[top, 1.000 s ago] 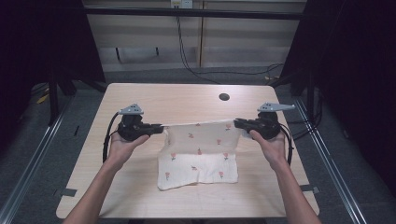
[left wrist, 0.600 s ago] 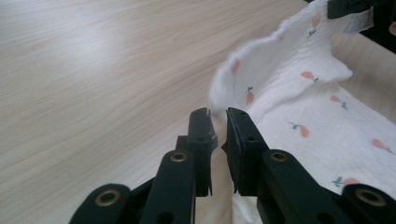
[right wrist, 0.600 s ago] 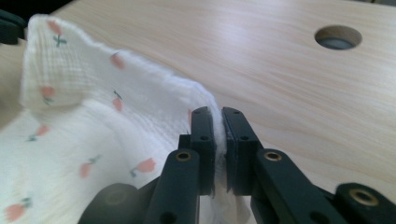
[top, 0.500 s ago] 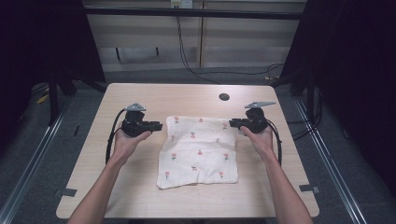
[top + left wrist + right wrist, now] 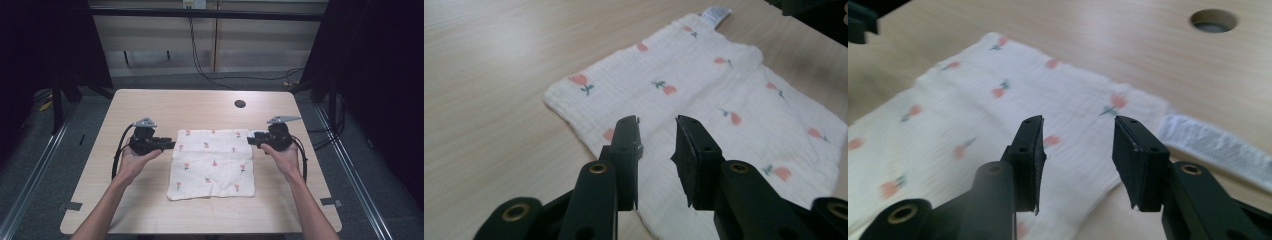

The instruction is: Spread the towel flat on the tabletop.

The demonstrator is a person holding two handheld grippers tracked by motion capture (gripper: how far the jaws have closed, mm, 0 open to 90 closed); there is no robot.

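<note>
Both grippers are open and hold nothing. On the high view the left gripper (image 5: 171, 145) sits just beside the left edge of the cloth (image 5: 212, 162), and the right gripper (image 5: 251, 139) sits just beside the right edge. Each is held in a hand. The cloth lies flat near the middle of the table (image 5: 150, 107). It is white with little pink flowers, and it looks folded, with a straight far edge and a wavier near edge.

What could go wrong? I think the next job is to fold it again or smooth it. If a jaw comes down too flat, it may push the cloth and bunch it up. If a jaw nips just the top layer, the fold could open when it is lifted. If one hand pulls more than the other, the cloth could slide or go crooked.

The left gripper view is close up. The left gripper (image 5: 656, 135) has its jaws a little apart, over the edge of the cloth (image 5: 704, 80). A small tag (image 5: 716, 14) sticks out at the far corner. That tag is too small to see from above.

The right gripper view shows the right gripper (image 5: 1078, 137) with a wider gap, over the cloth (image 5: 998, 125). A white strip (image 5: 1215, 145) lies beside the cloth edge; I cannot tell what it is. A round hole (image 5: 1213, 20) in the table is behind it. From above, that hole (image 5: 240, 104) is well apart from the cloth.
</note>
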